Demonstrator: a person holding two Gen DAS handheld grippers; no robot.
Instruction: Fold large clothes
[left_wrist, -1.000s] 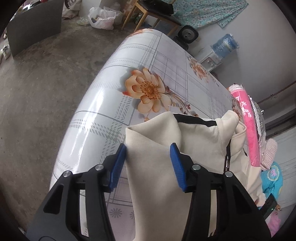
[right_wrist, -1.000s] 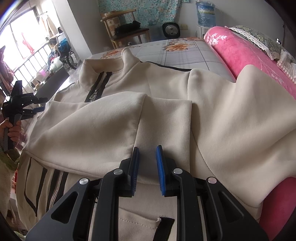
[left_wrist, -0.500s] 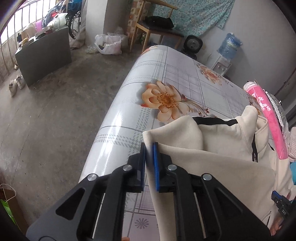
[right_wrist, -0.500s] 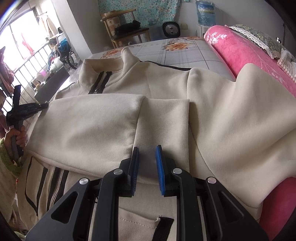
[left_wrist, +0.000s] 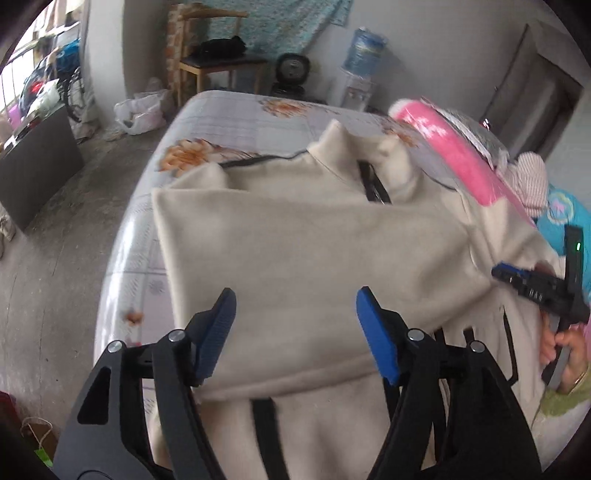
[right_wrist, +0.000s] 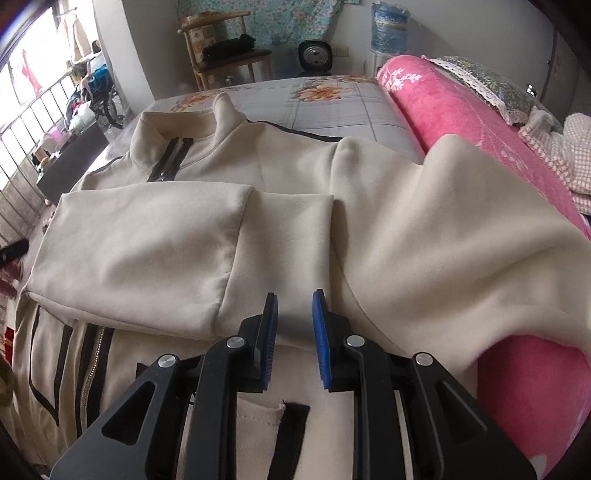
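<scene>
A cream zip-up jacket (left_wrist: 303, 251) with black trim lies on the flowered bed sheet (left_wrist: 236, 122). One sleeve is folded across its chest (right_wrist: 140, 251). My left gripper (left_wrist: 295, 332) is open, its blue pads wide apart just above the folded sleeve, holding nothing. My right gripper (right_wrist: 294, 332) hovers over the sleeve cuff (right_wrist: 291, 229) with the jaws a small gap apart and nothing clamped between them. The right gripper also shows in the left wrist view (left_wrist: 517, 280), at the jacket's right edge. The jacket's other sleeve (right_wrist: 443, 229) drapes up onto the pink blanket.
A rolled pink blanket (right_wrist: 480, 140) runs along the jacket's right side, with a checked cloth (right_wrist: 557, 147) on it. The bed's left edge (left_wrist: 110, 266) drops to a concrete floor. A wooden chair (right_wrist: 221, 55), fan and water bottle (right_wrist: 389, 22) stand beyond the bed's far end.
My left gripper shut on the sleeve's edge, carried it across the chest, then opened wide and let go. My right gripper barely moved.
</scene>
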